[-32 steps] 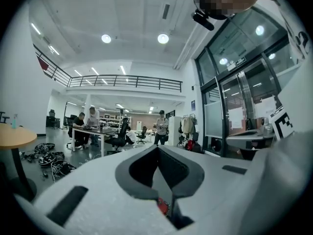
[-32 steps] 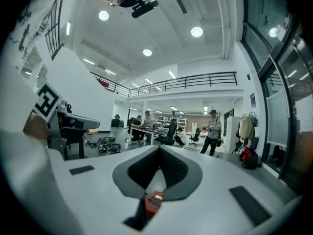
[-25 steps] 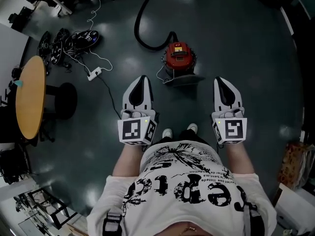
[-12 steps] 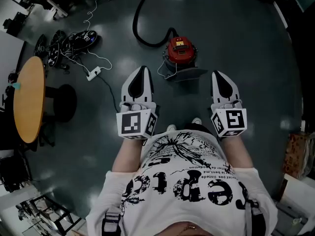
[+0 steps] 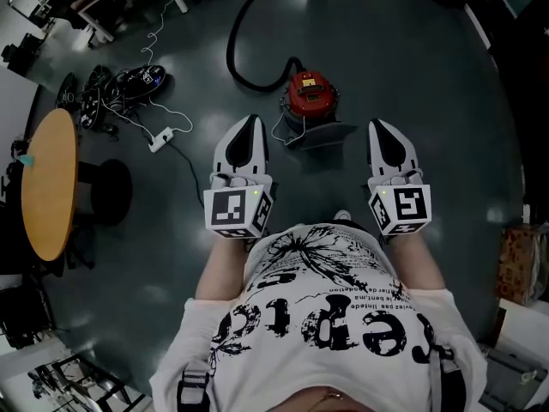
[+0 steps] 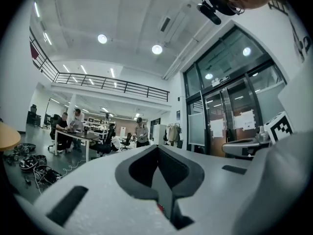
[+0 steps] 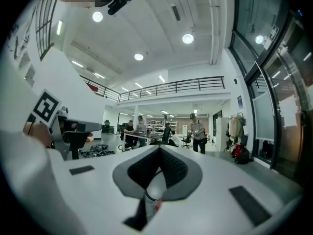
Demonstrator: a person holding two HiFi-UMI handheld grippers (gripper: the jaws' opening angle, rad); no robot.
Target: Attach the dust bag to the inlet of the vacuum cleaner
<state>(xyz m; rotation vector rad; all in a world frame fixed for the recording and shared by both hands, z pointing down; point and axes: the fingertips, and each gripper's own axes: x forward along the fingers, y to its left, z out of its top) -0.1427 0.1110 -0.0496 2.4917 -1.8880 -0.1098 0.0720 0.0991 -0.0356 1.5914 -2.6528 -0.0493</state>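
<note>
Dark floor w/ red vacuum cleaner, label too small to read.

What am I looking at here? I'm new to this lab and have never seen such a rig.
A person, not a robot, holds hand tongs: left tongs and right tongs, both shut and empty. The top-down picture comes from a camera on the person's head; the other two come from cameras riding on the tongs, looking forward. On the floor ahead stands a red vacuum cleaner with a black hose; the grey flat piece by it may be the dust bag.
</note>
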